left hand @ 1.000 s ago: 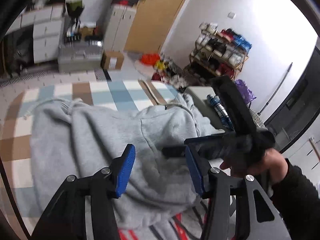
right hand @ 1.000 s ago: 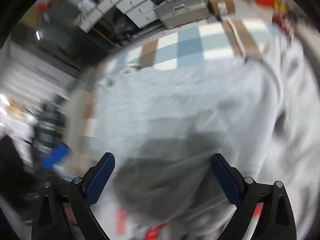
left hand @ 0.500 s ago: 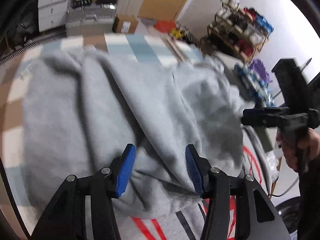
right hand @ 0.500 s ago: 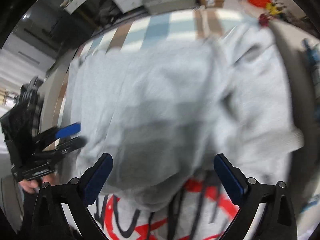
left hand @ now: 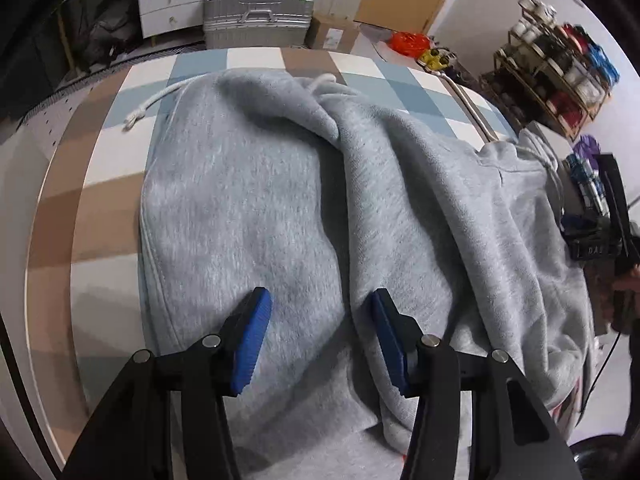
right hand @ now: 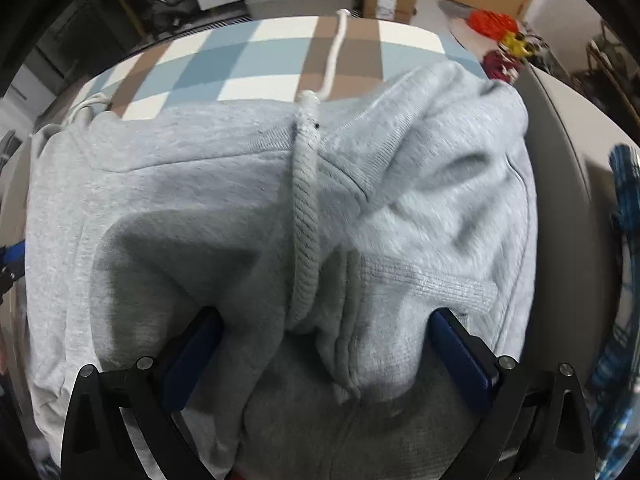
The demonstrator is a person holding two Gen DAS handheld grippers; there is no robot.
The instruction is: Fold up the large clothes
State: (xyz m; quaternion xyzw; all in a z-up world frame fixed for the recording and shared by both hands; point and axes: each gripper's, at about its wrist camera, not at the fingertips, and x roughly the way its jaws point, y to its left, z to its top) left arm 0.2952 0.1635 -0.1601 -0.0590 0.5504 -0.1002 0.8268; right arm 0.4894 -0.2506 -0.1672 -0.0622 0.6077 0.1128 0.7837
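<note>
Crowding behind the checked table (left hand: 100,168): suitcase (left hand: 258,10) (silver), cardboard box (left hand: 334,32).

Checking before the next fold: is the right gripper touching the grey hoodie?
Touching. In the right wrist view, the right gripper has hoodie fabric bunched against both open fingers, with a drawstring running between.

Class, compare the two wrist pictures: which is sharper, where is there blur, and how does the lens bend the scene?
Left wrist view: mostly sharp, the grey hoodie weave is crisp. Right wrist view: softer, with motion blur on the hoodie's right side and the blue item at the edge. Both views: fisheye bowing of the checked cover, dark vignette corners.
</note>
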